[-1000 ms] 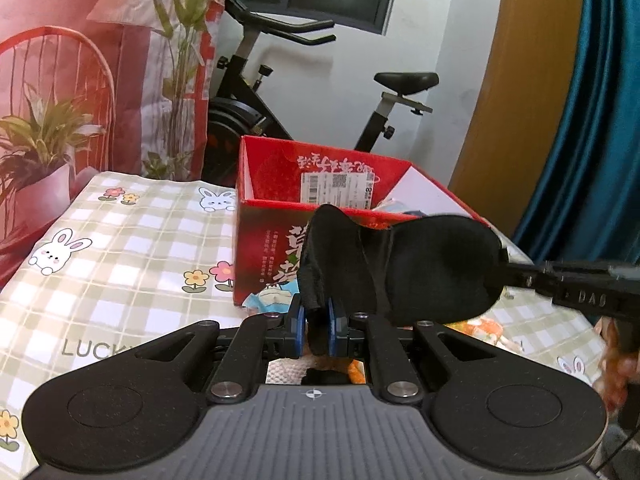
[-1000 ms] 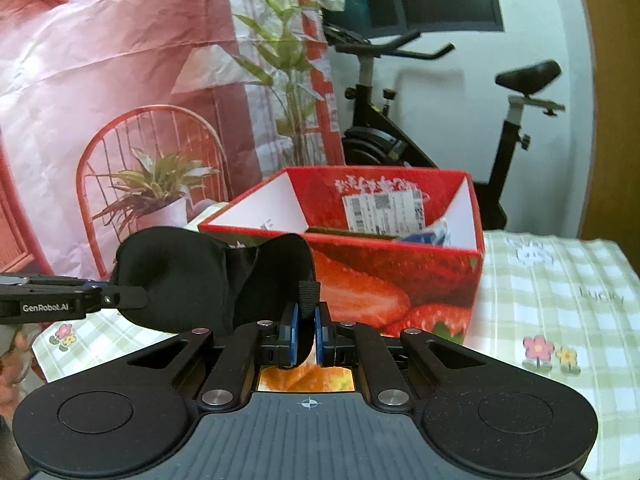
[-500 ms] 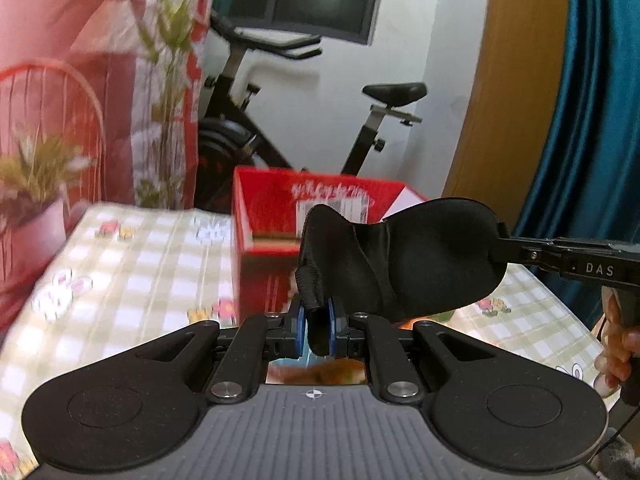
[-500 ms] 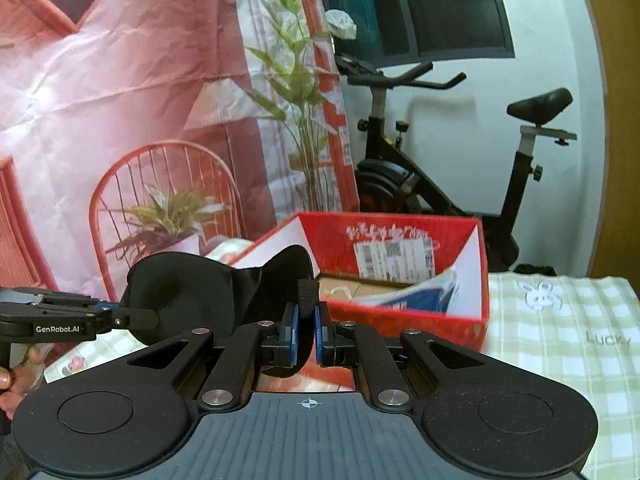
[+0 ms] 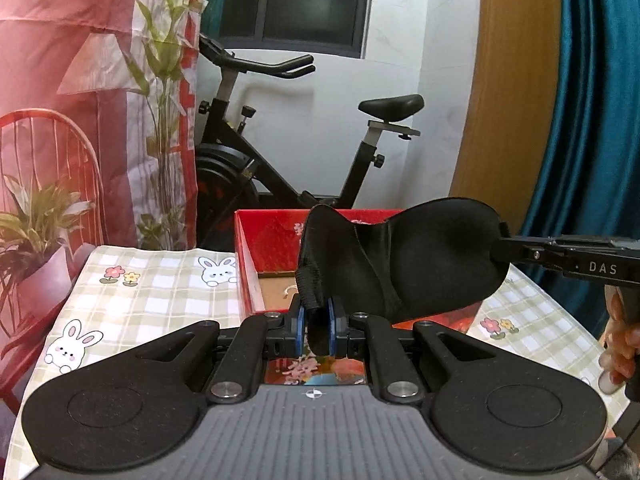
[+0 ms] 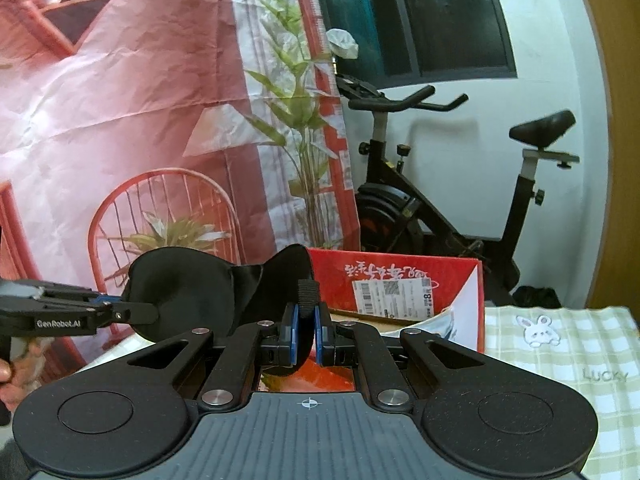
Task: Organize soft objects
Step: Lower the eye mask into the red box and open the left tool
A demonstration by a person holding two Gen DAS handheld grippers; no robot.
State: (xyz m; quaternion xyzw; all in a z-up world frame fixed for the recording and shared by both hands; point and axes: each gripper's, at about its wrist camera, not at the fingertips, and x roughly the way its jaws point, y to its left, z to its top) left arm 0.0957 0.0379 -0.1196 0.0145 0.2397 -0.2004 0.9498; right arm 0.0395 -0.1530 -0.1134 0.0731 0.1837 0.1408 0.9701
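Both my grippers pinch one black sleep mask (image 5: 420, 264): left gripper (image 5: 316, 328), right gripper (image 6: 306, 334), held above the table's far edge, over the red box (image 5: 272, 240). Light, floppy; end grips suit.

A bench (image 5: 132, 304) draped in a green-and-white checked cloth (image 6: 560, 364) printed with rabbits, small flowers and the word "LUCKY" carries an open red cardboard box (image 5: 250, 276). The box, decorated with strawberries and bearing a white shipping label (image 6: 394, 298) inside its far wall, stands directly on the cloth.
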